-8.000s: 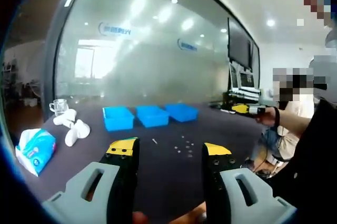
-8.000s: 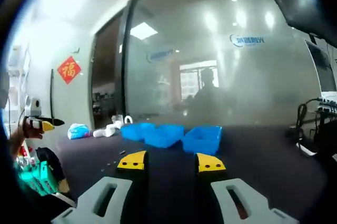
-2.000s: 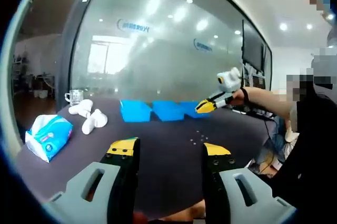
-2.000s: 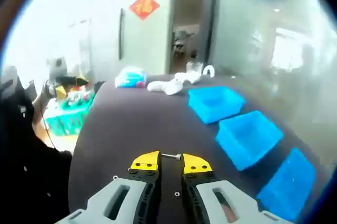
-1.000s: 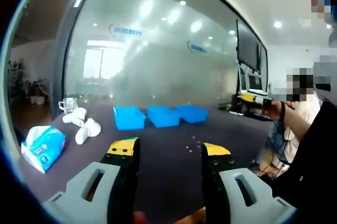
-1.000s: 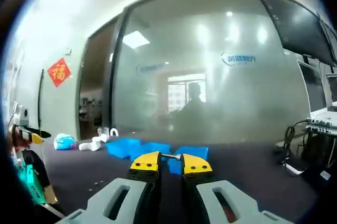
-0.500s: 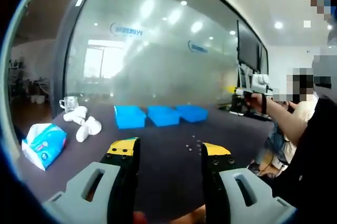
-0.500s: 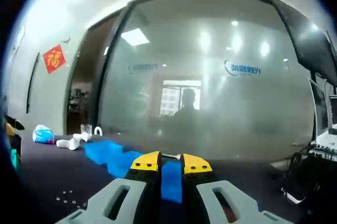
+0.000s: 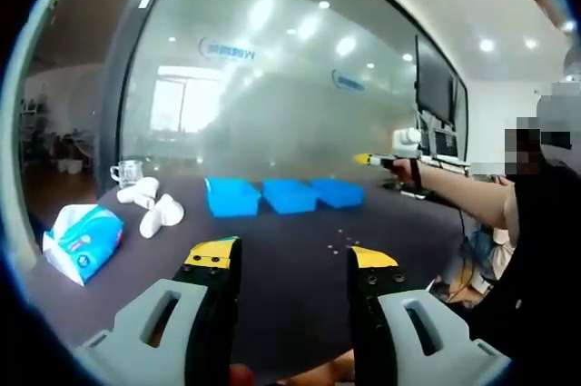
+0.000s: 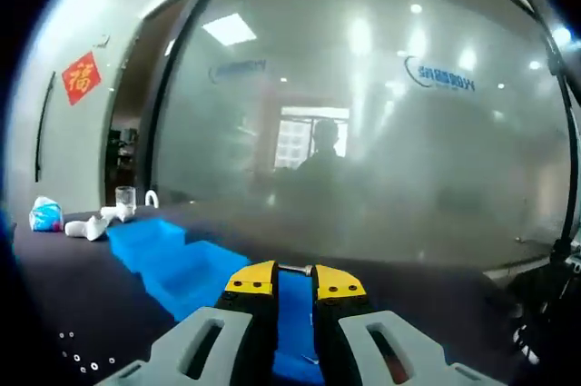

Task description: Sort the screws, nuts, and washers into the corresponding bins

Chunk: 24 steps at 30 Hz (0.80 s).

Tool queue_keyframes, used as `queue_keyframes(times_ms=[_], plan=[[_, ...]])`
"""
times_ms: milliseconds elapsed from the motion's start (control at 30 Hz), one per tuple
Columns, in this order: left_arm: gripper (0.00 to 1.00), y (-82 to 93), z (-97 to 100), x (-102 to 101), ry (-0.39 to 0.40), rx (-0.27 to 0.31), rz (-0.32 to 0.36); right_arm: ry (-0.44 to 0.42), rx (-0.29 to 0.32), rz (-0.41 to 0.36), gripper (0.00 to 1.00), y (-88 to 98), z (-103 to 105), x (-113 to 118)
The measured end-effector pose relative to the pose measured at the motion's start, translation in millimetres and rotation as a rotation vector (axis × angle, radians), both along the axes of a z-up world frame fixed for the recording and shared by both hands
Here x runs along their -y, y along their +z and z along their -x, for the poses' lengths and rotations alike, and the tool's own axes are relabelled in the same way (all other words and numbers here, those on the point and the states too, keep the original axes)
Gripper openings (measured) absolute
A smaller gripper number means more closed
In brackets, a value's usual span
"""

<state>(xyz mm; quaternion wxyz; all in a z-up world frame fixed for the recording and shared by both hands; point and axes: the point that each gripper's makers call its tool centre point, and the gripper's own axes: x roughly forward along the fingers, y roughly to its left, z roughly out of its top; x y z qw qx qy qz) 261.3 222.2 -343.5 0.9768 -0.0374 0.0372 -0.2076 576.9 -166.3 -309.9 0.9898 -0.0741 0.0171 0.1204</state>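
Screw (image 10: 295,269): small, silvery, pinched crosswise between right gripper (image 10: 293,281) yellow tips; left gripper (image 9: 289,257) jaws wide.

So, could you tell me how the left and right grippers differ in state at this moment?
The left gripper has its jaws wide apart and holds nothing; the right gripper is nearly closed, pinching a small screw. The left gripper hangs over the dark table; the right is raised near the blue bins. Both have yellow tips.

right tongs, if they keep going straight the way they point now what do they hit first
Probably the frosted glass wall beyond the table. The right tongs, shut on a small screw, point level, above the nearest blue bin. Depth is unclear, so they may clear the bin only narrowly.
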Motion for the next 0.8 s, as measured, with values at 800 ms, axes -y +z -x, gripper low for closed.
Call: queue_keyframes(times_ms=[800], plan=[[0.45, 4.9, 3.6, -5.3, 0.029, 0.009, 0.009, -0.016, -0.005, -0.001, 0.27, -1.7, -18.9, -4.6]])
